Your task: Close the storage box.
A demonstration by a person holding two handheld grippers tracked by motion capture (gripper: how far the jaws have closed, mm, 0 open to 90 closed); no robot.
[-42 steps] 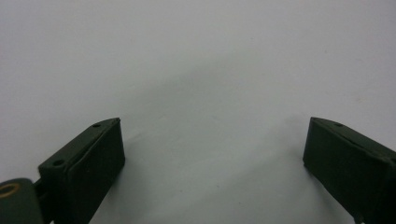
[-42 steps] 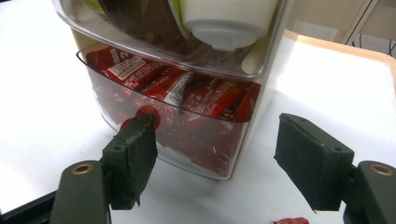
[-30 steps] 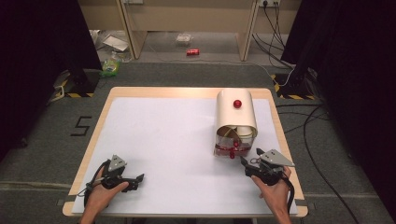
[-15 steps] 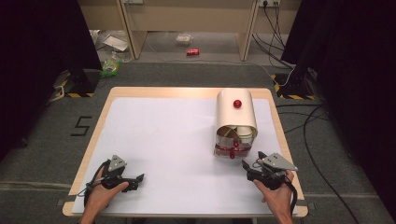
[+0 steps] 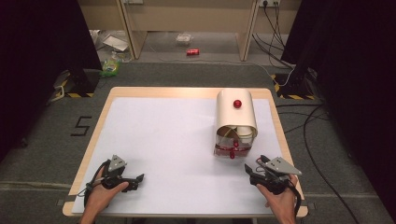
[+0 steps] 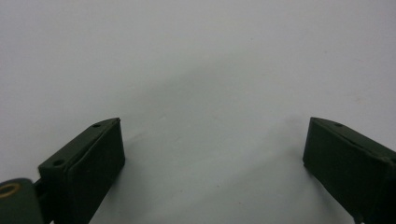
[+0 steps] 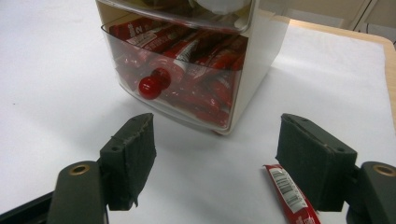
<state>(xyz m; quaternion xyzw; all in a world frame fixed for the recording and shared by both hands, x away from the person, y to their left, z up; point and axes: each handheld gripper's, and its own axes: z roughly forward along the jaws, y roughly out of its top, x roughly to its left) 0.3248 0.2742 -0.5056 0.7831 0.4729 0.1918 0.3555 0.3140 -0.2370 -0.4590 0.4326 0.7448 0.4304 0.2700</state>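
Right gripper view shows my right hand-held gripper (image 7: 215, 156) with its jaws standing wide apart and nothing between them. A red snack stick packet (image 7: 290, 196) lies flat on the white worktop (image 7: 56, 93), just inside the right jaw and low down near it. I cannot tell if the jaw touches it. Straight ahead of the jaws stands a small cream drawer box (image 7: 261, 42). Its clear drawer (image 7: 182, 84) is full of the same red packets and has a round red knob (image 7: 150, 87) in front, a bit left of the middle of my jaws.

I think the step in hand is picking up the loose packet so it can go in with the others. For that I would need to slide the gripper to the right until the packet sits between the jaws, then close gently on it.

From the high view, my left hand-held gripper (image 5: 135, 179) rests on the worktop well away from the box (image 5: 236, 116). Its jaws are wide too, with only bare white worktop between them.
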